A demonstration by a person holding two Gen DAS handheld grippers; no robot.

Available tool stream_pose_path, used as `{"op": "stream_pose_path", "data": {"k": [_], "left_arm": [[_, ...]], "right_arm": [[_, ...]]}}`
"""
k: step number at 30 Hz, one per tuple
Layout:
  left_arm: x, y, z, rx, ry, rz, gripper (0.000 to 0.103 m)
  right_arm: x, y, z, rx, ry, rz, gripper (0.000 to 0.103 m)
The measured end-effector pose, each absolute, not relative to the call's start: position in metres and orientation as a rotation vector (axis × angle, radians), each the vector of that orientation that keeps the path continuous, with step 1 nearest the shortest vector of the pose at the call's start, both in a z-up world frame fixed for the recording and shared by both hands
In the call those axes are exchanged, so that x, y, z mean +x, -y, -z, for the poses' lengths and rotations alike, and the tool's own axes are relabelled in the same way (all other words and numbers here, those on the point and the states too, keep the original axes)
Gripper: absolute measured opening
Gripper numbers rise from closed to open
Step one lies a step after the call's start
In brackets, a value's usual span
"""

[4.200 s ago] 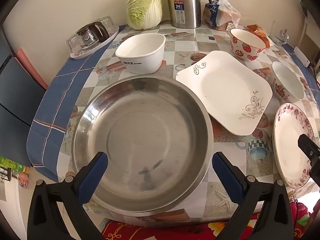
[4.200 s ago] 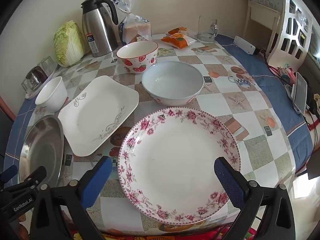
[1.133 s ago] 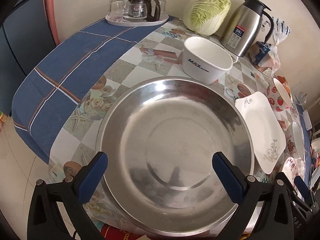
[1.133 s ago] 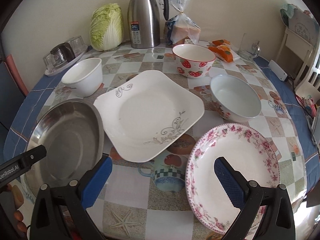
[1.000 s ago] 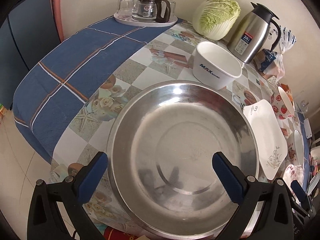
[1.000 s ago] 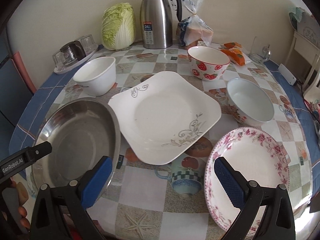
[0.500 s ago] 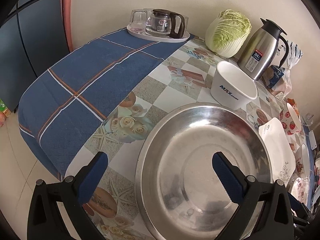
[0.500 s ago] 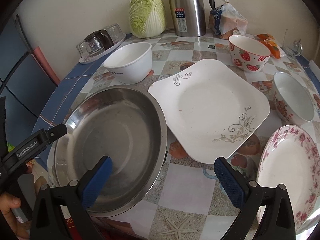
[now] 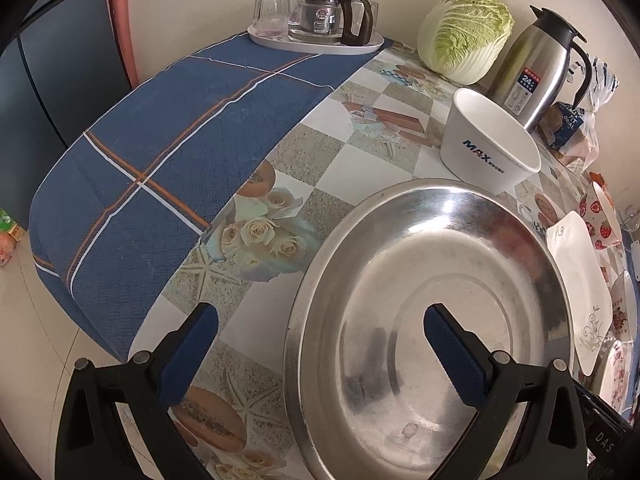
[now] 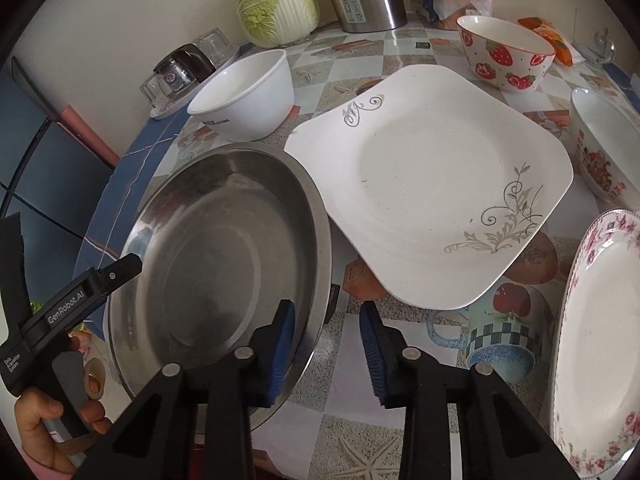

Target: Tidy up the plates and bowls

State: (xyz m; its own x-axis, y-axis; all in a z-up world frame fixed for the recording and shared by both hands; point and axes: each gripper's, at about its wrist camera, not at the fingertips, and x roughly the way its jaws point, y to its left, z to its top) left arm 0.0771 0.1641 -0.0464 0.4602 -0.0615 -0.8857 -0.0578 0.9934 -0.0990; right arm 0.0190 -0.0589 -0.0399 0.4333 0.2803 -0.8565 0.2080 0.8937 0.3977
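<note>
Tilted steeply down, the right claw (image 10: 328,344) is closing over the near right rim of the steel basin (image 10: 208,256), one pad inside the rim and one outside, not yet pressing. The left claw (image 9: 320,344) hangs spread across the basin's left rim, a person's hand (image 10: 52,428) gripping its handle. Beyond the basin on the checked counter (image 10: 360,424) lie a square white plate (image 10: 432,184), a floral plate (image 10: 592,344), a white bowl (image 10: 244,96) and a strawberry bowl (image 10: 504,52), with a cabbage (image 9: 466,34) and steel jug (image 9: 540,64) by the wall.
</note>
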Motion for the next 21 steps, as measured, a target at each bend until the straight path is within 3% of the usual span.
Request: {"op": "stream_pose_path", "data": {"k": [4, 15, 21], "left_arm": [[0.081, -0.167, 0.051, -0.121, -1.118, -0.021, 0.077], [0.087, -0.163, 0.056, -0.191, -1.166, 0.004, 0.071], [0.084, -0.157, 0.048, -0.188, -1.159, -0.002, 0.056]], "right_arm": [[0.022, 0.054, 0.038, 0.472, -1.128, -0.072, 0.017], [0.024, 0.051, 0.035, 0.456, -1.126, -0.11, 0.015], [0.022, 0.051, 0.024, 0.431, -1.09, -0.129, 0.015]]}}
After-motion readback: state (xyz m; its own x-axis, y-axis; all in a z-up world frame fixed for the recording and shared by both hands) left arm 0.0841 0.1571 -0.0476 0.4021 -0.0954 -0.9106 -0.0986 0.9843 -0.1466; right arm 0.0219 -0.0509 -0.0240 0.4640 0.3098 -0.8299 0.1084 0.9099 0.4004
